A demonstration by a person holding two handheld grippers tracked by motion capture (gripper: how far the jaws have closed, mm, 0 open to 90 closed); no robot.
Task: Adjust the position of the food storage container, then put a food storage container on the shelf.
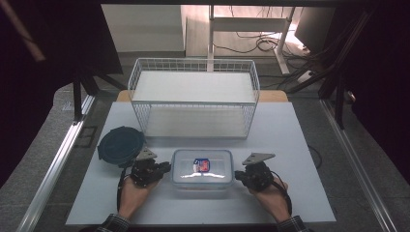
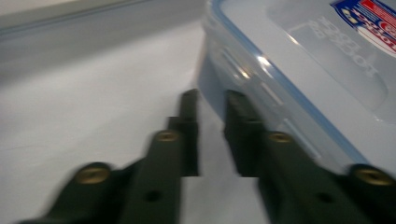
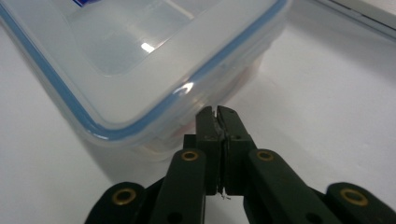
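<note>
A clear plastic box (image 1: 202, 166) with a blue-sealed lid and a red and blue label lies on the white board in front of me. My left gripper (image 1: 167, 167) is at the box's left side. In the left gripper view its jaws (image 2: 211, 98) stand a little apart, with bare table between them and the right one close against the box wall (image 2: 299, 60). At the box's right side is my right gripper (image 1: 238, 175). Its jaws (image 3: 217, 112) are pressed together, with the tips at the box's wall just under the lid rim (image 3: 140, 60).
A white wire basket (image 1: 193, 103) with two levels stands at the back of the board. A dark blue round container (image 1: 120, 145) sits left of the box, just behind my left gripper. The white board (image 1: 295, 145) has bare room at the right.
</note>
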